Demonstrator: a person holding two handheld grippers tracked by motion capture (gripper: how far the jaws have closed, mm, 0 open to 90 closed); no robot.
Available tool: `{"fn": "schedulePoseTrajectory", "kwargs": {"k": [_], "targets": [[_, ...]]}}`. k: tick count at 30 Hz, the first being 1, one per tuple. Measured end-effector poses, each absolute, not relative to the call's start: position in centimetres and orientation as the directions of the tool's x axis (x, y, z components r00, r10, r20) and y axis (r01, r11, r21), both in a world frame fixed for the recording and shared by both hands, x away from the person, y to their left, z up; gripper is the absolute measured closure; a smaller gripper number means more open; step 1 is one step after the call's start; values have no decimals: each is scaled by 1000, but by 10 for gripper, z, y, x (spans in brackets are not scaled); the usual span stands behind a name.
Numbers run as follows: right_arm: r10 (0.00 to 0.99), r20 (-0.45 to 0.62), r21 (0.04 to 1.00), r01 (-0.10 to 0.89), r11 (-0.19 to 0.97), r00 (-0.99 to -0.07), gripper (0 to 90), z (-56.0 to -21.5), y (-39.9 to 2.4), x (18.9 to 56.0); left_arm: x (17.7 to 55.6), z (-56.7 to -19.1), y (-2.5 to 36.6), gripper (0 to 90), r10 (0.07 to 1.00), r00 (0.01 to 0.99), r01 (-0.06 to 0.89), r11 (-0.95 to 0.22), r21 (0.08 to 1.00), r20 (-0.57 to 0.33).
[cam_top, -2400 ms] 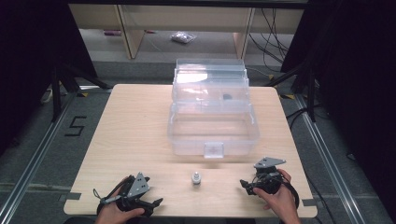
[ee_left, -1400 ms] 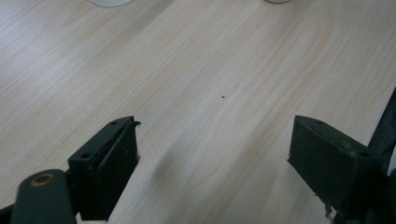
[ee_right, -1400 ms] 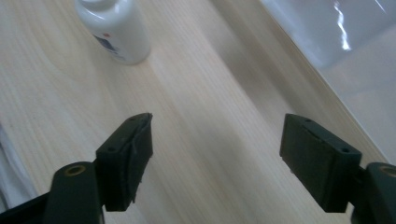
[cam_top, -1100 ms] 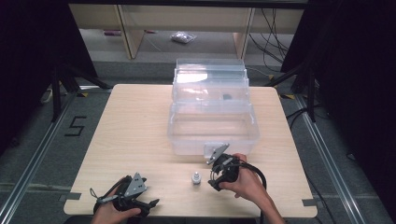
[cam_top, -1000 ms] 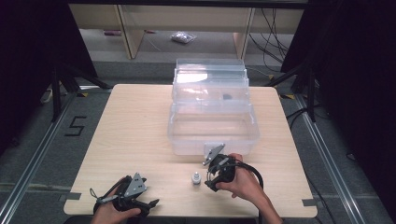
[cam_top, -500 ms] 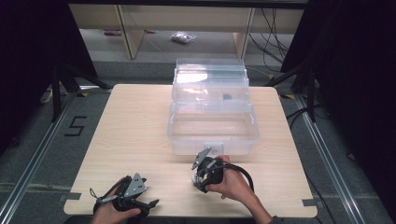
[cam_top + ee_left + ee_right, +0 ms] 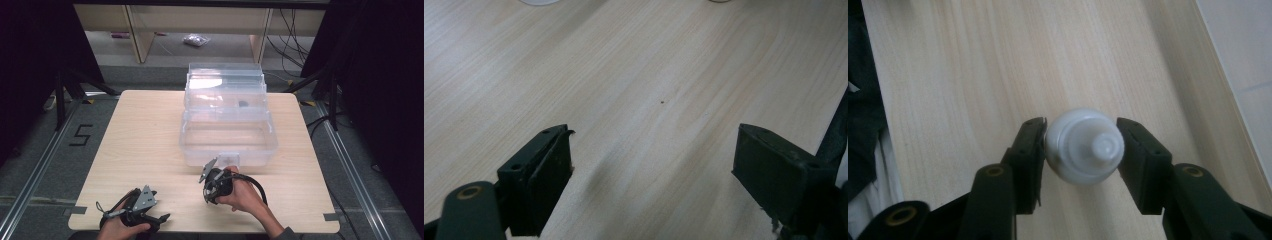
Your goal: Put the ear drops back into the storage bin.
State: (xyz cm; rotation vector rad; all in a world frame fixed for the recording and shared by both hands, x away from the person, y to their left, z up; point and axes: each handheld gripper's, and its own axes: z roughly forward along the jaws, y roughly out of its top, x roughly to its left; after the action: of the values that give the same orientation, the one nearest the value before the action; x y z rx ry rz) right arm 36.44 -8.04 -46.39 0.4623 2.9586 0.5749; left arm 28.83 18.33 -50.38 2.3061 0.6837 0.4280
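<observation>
The right tool [image 7: 212,186] sits on the near half of the table [image 7: 150,135], just in front of the clear plastic box [image 7: 227,135]. Its jaws have just been closing and now pinch a small white bottle [image 7: 1085,146] from both sides, one black pad on each flank.

In the right gripper view the bottle is seen end on: the narrow cap faces the camera and the wider round body lies behind it, so its long axis runs along the line of the tool, away from the hand. Bare wood shows all around it. The pale wall of the box runs along the right side of that view, close by but not touching the bottle.

The left tool [image 7: 137,212] rests near the table's near edge, left of centre, well apart from the right one. Its jaws are spread wide with nothing between them, just wood grain in the left gripper view.

The open room is on the left half of the table and in the strip between the two tools. The box takes up the middle and far part, its open lid standing up at the back.
</observation>
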Motion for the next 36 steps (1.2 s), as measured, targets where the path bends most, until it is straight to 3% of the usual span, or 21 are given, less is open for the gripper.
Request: {"fn": "schedulePoseTrajectory", "kwargs": {"k": [6, 7, 8, 11, 21, 36], "targets": [[302, -26, 366, 272, 890, -953, 601, -463, -80, 363, 288, -504, 183, 153, 581, 807, 356, -623, 696, 107], [266, -52, 381, 227, 896, -963, 602, -460, -83, 366, 288, -504, 183, 153, 579, 808, 356, -626, 694, 109], [316, -27, 368, 285, 885, -948, 601, -458, -84, 363, 288, -504, 183, 153, 580, 807, 354, -627, 694, 111], [298, -52, 386, 256, 886, -953, 602, -453, -88, 365, 288, -504, 183, 153, 583, 805, 358, -621, 697, 106], [374, -13, 410, 336, 848, -927, 602, -439, -113, 369, 288, -504, 183, 153, 583, 805, 356, -625, 695, 111], [411, -5, 389, 377, 841, -912, 602, -411, -148, 383, 289, -504, 184, 153, 586, 805, 359, -611, 705, 98]]}}
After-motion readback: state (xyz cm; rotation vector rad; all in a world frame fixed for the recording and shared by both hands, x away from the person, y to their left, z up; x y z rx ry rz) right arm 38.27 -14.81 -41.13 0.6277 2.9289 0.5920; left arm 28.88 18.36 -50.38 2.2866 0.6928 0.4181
